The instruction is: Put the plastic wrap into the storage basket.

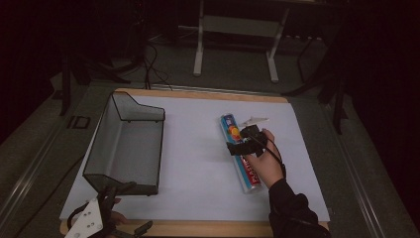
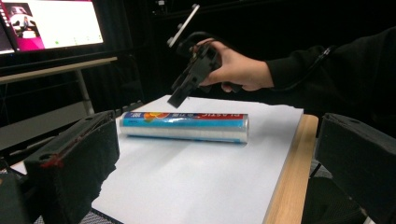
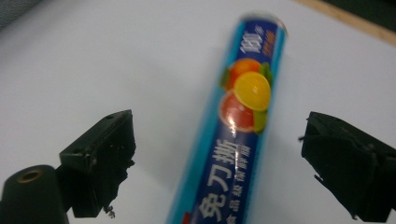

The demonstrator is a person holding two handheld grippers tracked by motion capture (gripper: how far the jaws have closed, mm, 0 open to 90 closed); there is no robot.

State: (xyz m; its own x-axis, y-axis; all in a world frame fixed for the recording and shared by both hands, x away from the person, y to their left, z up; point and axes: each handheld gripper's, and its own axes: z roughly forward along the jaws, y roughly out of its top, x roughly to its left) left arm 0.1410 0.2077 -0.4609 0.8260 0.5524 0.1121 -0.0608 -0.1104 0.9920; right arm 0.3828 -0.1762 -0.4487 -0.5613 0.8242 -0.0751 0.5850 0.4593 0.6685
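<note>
risk 1: roll (image 3: 233, 135) is round and slick w/ shiny wrap, so if the jaws close off-centre it prob. rolls or squirts out sideways.
risk 2: right tool (image 1: 246, 143) comes in tilted; if one jaw tip meets the roll before the other, I'd expect it to get shoved across the sheet instead of gripped.
risk 3: a grab near the fruit-print end leaves most of the length hanging, so it could droop or swing on lifting; a mid-length grip looks safer.
risk 4: mesh bin (image 1: 126, 148) is well apart to the left; a long carry w/ a weak pinch could drop the roll.
roll vs right tool: in the right gripper view the roll runs up betw. the two black jaws, clear gap each side, no contact; in the left gripper view this tool (image 2: 194, 74) hangs just above the roll's printed end, jaws pointing down at it.
right tool state: jaws wide apart, nothing held.
roll location: lies flat on the white sheet on the table (image 1: 208, 229), right half, long axis running near-to-far.
left tool (image 1: 94, 218): at the near left table edge, beside the bin's near corner; jaws apart, empty, roll (image 2: 184, 126) lying well ahead of it.
</note>
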